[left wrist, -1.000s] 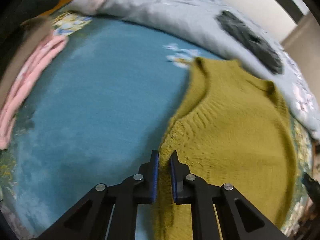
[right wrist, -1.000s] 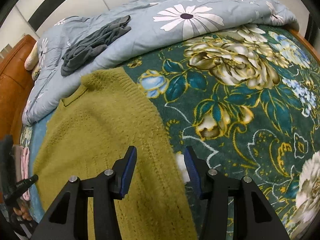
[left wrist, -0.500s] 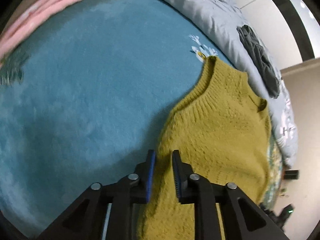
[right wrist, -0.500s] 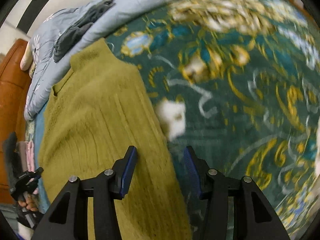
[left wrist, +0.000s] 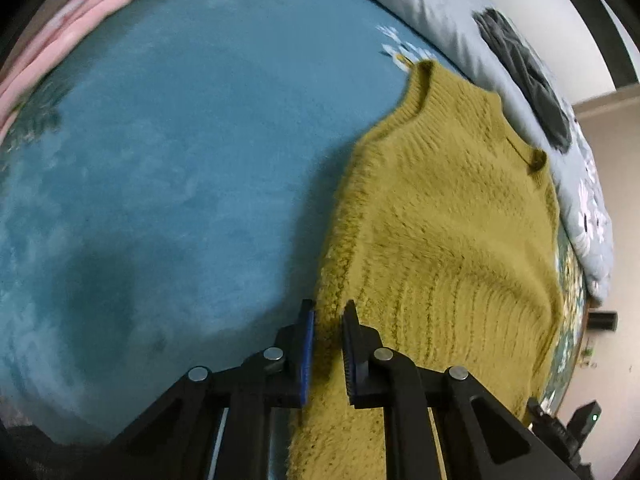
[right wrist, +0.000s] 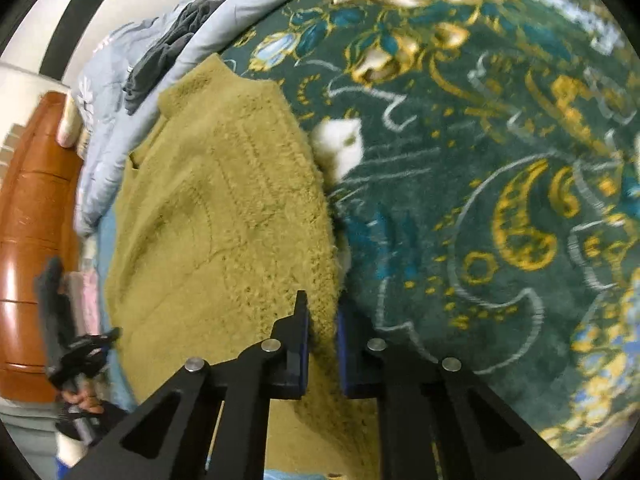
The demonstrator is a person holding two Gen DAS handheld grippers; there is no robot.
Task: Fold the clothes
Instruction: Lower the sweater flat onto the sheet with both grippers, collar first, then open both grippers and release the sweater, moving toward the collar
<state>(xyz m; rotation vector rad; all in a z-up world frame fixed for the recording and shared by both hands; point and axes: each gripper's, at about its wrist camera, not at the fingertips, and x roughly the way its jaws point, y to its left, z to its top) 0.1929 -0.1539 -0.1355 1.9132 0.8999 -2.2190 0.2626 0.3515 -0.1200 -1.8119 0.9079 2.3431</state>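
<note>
Gripping the sweater (left wrist: 440, 220) hem: right gripper (right wrist: 322, 336), open a second ago, now apparently clenched opposite left gripper (left wrist: 328, 344); fold ready.

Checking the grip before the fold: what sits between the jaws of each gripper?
Sweater fabric on both sides. In the left wrist view, the left gripper pinches the olive sweater at its edge; in the right wrist view, the right gripper pinches the opposite edge.

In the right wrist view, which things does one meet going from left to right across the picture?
Brown wooden headboard → left tongs → mustard knit sweater → right tongs, closed on the sweater's edge → dark green floral blanket.
</note>
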